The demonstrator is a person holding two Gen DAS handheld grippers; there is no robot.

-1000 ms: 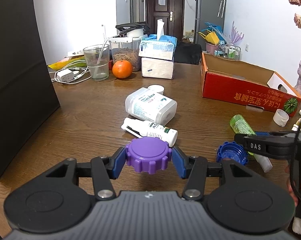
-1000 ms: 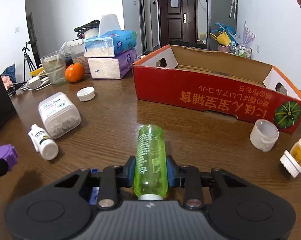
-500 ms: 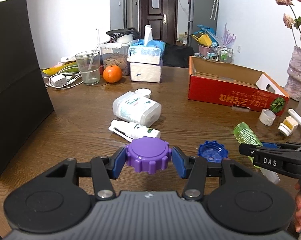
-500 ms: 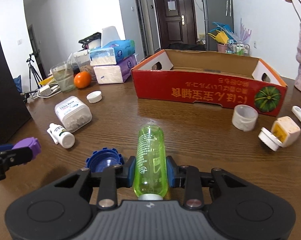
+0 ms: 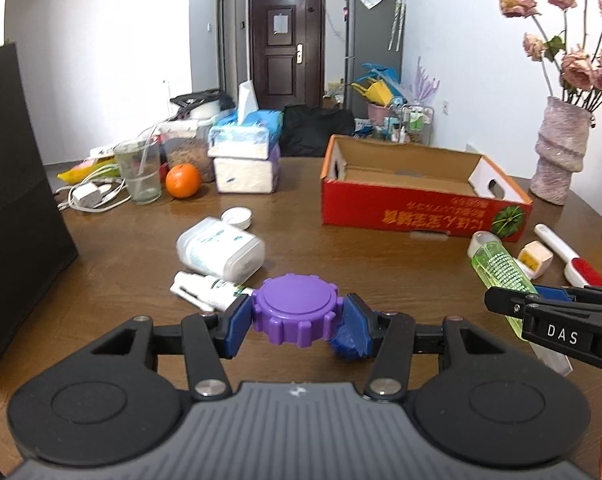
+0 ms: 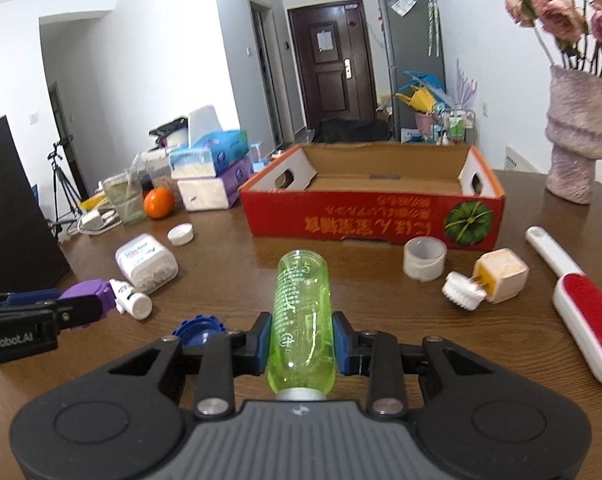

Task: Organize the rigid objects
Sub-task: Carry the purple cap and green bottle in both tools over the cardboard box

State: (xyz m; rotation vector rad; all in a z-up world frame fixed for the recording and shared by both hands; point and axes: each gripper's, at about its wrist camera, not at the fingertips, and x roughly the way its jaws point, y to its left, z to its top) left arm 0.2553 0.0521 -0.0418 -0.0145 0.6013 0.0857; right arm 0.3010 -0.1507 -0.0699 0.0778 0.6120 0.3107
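Left tongs [image 5: 297, 318] clamp purple cap [image 5: 296, 309], held above the bench [image 5: 141, 248]. Right tongs [image 6: 301, 340] clamp green bottle [image 6: 302, 312], also aloft. Red box [image 6: 371, 216] at 12 o'clock looks empty: sorting barely begun. White jar [image 6: 146, 264], dropper bottle [image 6: 131, 300], blue cap [image 6: 197, 330], brush [image 6: 573, 300] remain. Path to box clear; near wall is the edge to clear.

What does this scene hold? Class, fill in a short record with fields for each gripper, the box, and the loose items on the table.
left gripper: shut on purple cap
right gripper: shut on green bottle, lying along the fingers
red box: open, looks empty
blue cap: on table, near the grippers
white jar: on its side, white lid apart from it
lint brush: at the right edge
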